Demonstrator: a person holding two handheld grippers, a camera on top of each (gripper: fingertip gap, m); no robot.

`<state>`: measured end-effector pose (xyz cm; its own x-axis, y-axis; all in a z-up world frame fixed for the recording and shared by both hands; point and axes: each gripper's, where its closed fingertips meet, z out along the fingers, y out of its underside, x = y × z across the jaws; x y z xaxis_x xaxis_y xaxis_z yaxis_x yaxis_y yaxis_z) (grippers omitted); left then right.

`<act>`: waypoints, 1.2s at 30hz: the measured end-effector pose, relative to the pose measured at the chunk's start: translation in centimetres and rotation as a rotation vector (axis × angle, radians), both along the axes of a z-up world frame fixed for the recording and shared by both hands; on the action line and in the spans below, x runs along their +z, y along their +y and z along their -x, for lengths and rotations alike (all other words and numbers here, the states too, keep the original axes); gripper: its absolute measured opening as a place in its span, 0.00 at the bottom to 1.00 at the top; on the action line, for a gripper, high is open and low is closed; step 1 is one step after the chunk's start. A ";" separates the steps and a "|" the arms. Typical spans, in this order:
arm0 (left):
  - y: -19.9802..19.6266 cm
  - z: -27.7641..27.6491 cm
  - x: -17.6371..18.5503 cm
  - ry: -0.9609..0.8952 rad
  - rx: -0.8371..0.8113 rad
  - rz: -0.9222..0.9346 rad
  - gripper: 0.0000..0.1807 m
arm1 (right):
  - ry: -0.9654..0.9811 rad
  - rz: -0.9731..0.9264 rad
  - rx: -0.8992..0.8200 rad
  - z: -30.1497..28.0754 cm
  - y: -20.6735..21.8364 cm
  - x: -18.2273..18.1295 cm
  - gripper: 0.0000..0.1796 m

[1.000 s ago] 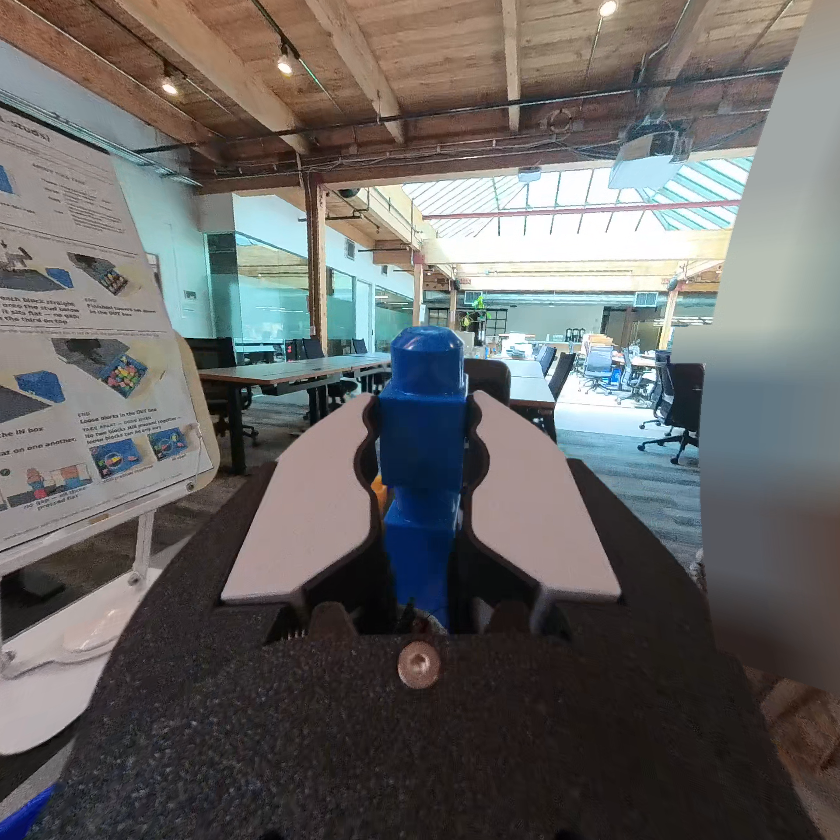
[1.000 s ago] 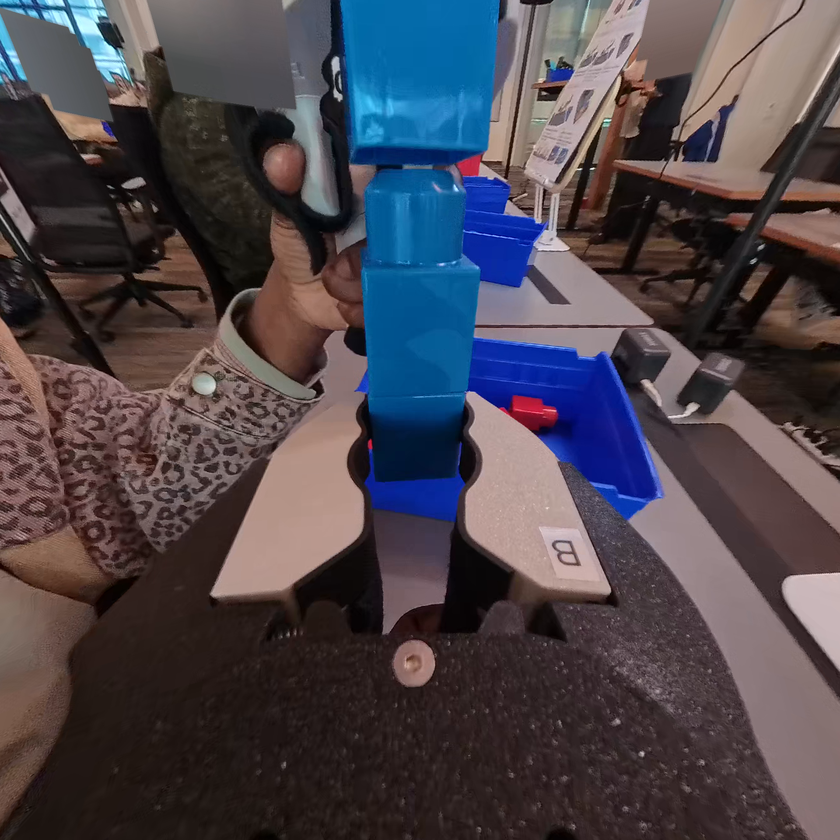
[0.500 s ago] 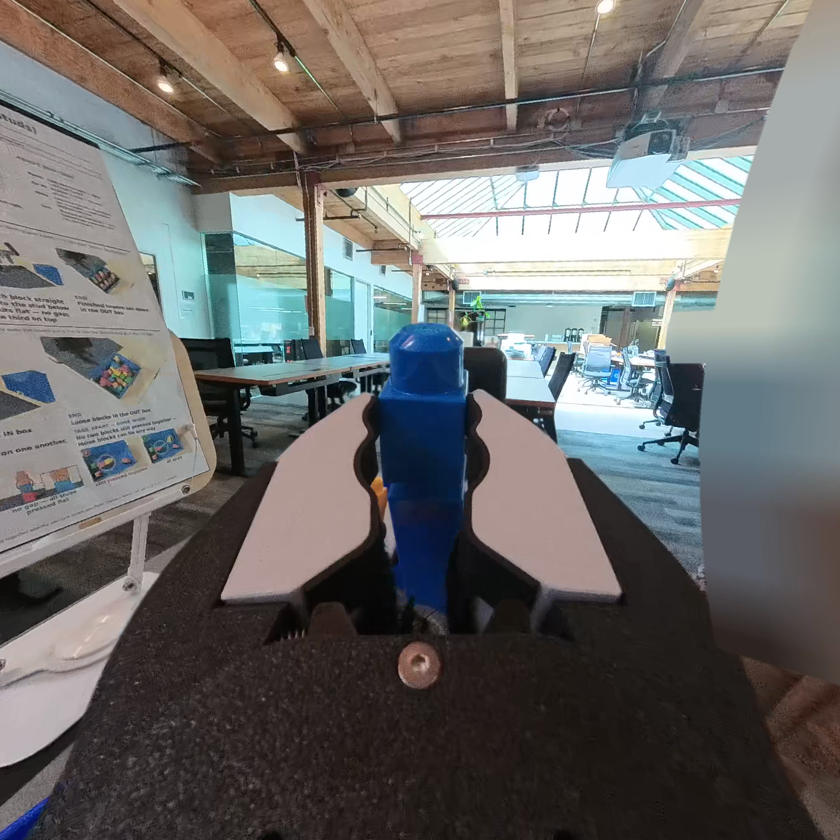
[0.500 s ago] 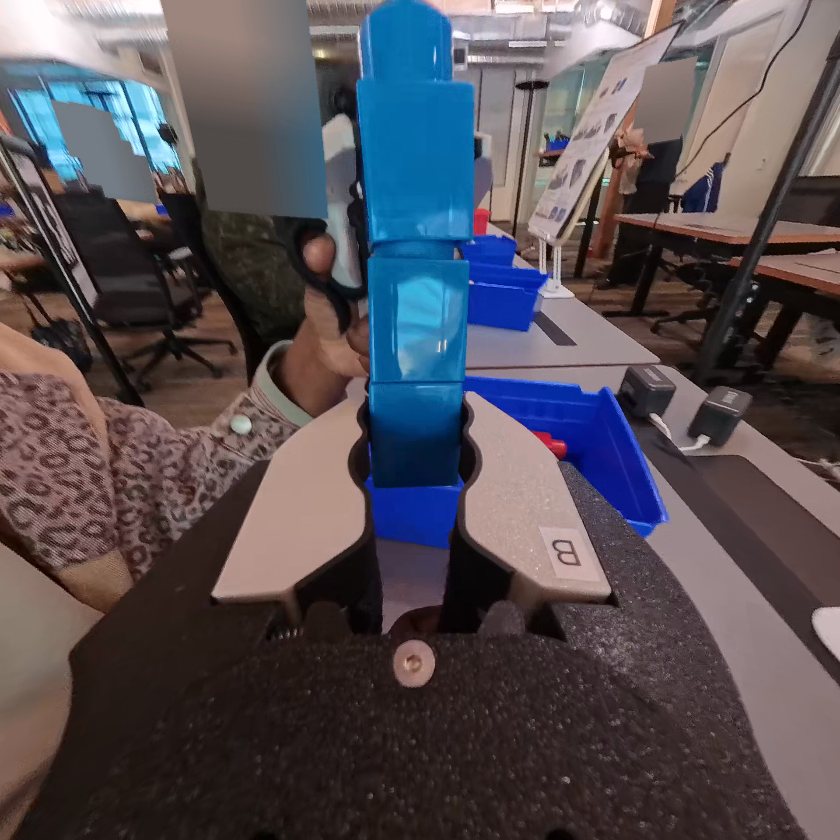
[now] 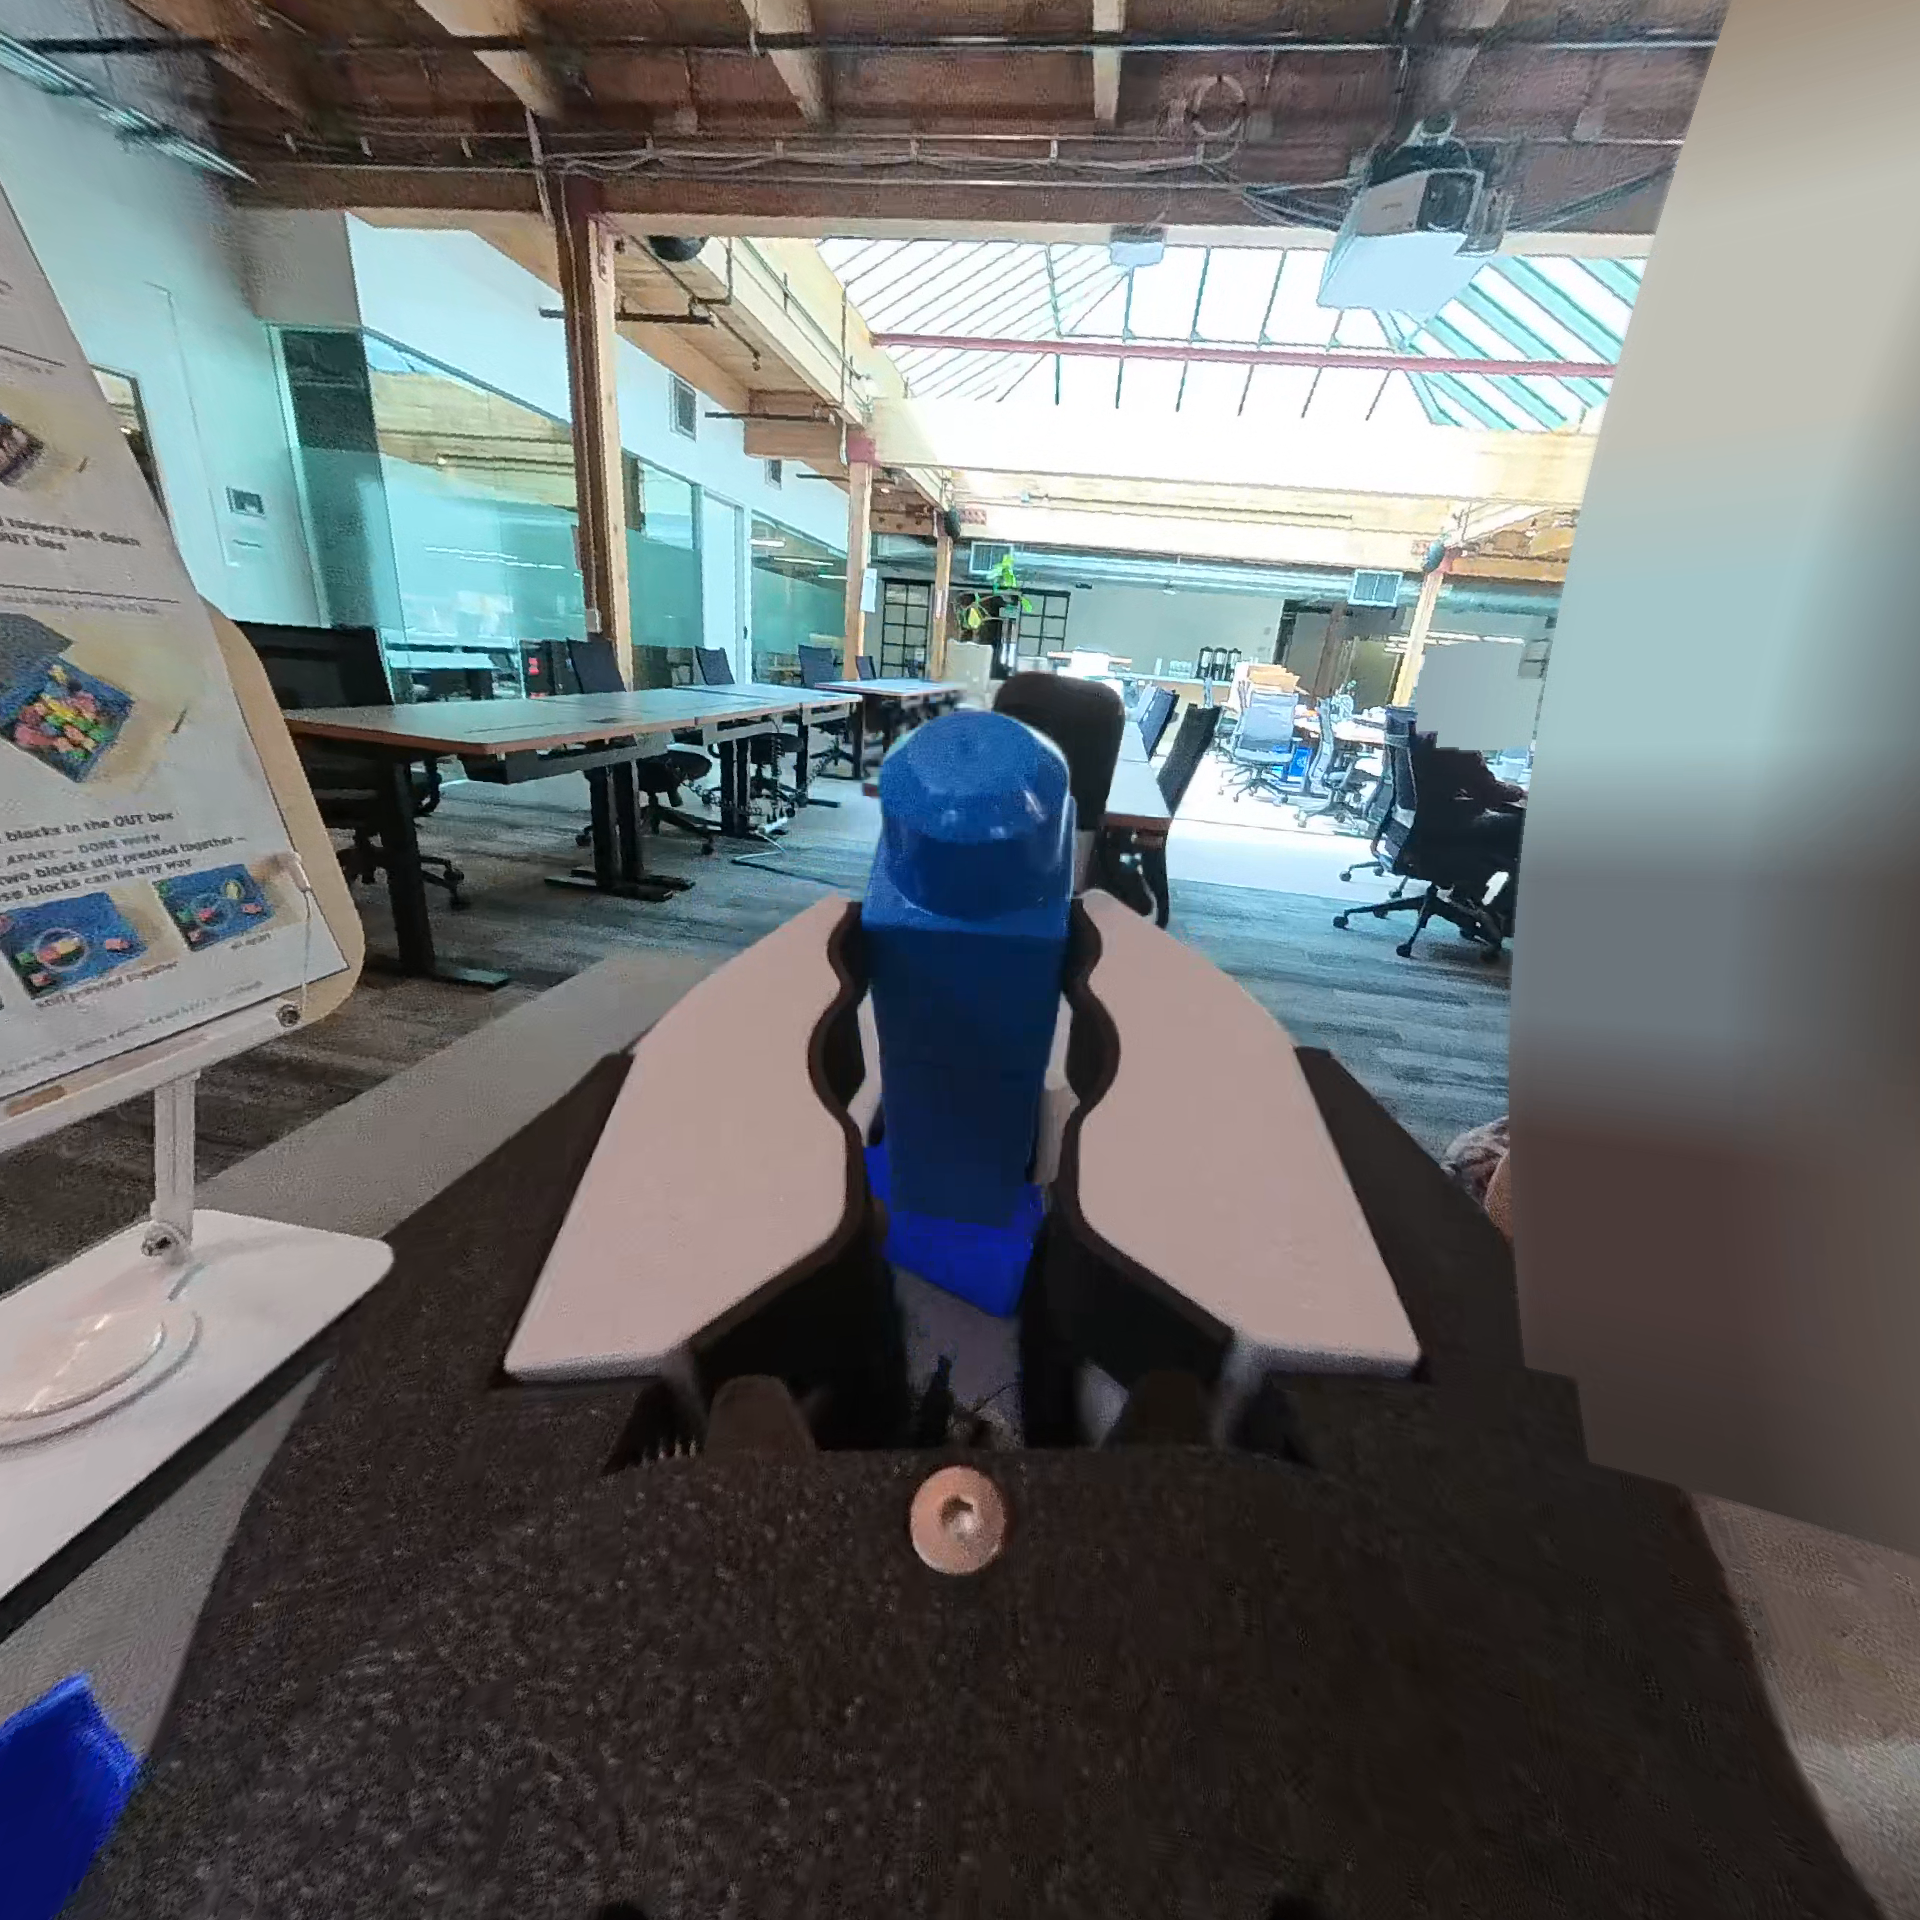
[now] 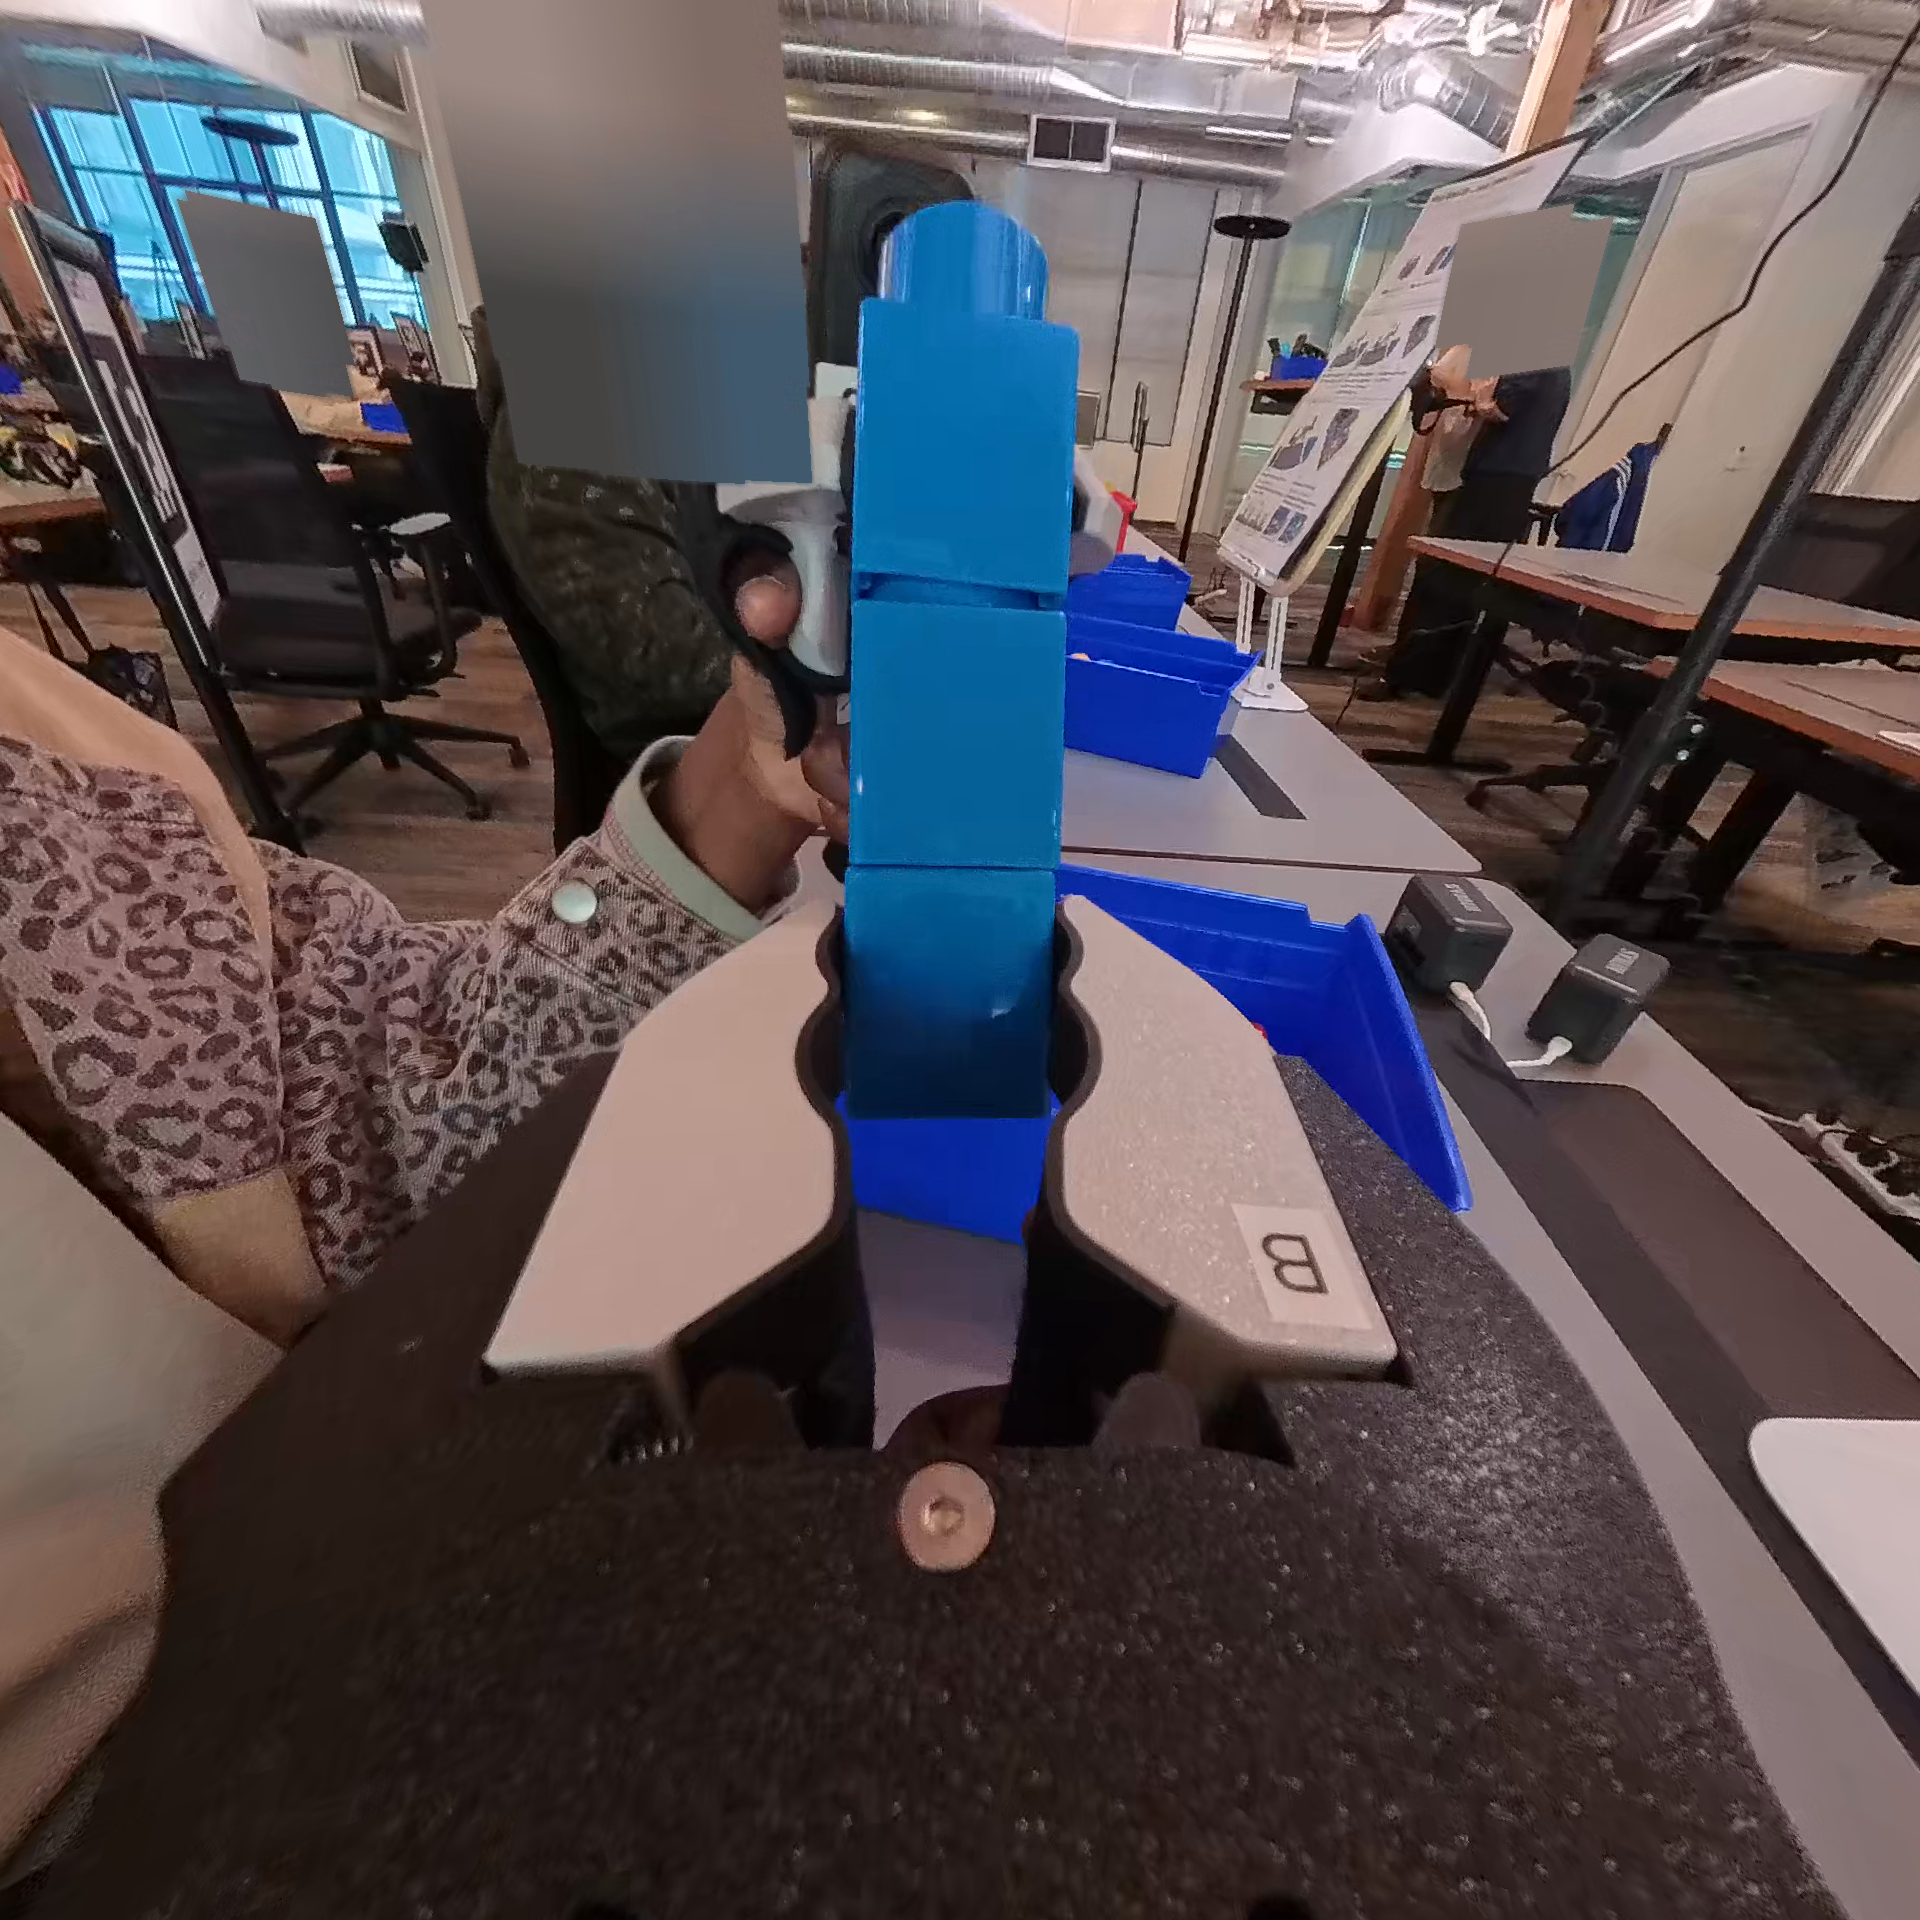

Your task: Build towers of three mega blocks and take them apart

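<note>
A tower of three blue mega blocks (image 6: 956, 717) stands upright between my two grippers, with a thin seam under its top block. My right gripper (image 6: 945, 935) is shut on the bottom block. My left gripper (image 5: 961, 935) is shut on the top block (image 5: 966, 966), whose round stud faces up. In the right wrist view, its white fingers (image 6: 821, 509) show behind that block, held by a hand. A blue bin (image 6: 1309, 987) lies on the grey table (image 6: 1247, 810) just below the tower. It also shows under the blocks in the left wrist view (image 5: 966, 1262).
An instruction board on a white stand (image 5: 156, 748) is at the left. More blue bins (image 6: 1143, 686) and another board (image 6: 1340, 436) stand farther along the table. Two black chargers (image 6: 1444, 935) lie to the right beside a dark mat (image 6: 1683, 1278). A leopard-print sleeve (image 6: 312, 987) fills the left. The tips of one gripper are about 7 cm away from the tips of the other.
The top block has come down onto the two-block stack, closing the gap. Both grippers have sunk with the tower toward the bin, and the table edge has come into the left wrist view.
</note>
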<state>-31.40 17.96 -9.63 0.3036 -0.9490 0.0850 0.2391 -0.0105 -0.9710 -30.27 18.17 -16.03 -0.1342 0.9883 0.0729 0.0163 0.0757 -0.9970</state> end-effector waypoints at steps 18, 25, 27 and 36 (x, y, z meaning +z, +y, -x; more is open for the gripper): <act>-0.1 -0.6 -2.2 0.139 -0.013 0.020 0.20 | -0.018 -0.032 -0.040 -1.5 0.2 0.5 0.20; -0.1 -0.8 -2.7 0.186 0.003 0.001 0.20 | -0.045 0.003 -0.005 -1.5 0.0 -0.1 0.19; -0.2 -0.6 -2.8 0.201 0.010 -0.002 0.20 | -0.046 0.016 0.008 -1.4 -0.1 -0.1 0.19; -0.4 -0.5 -3.5 0.266 0.037 0.000 0.20 | -0.049 0.042 0.027 -1.3 -0.1 -0.3 0.20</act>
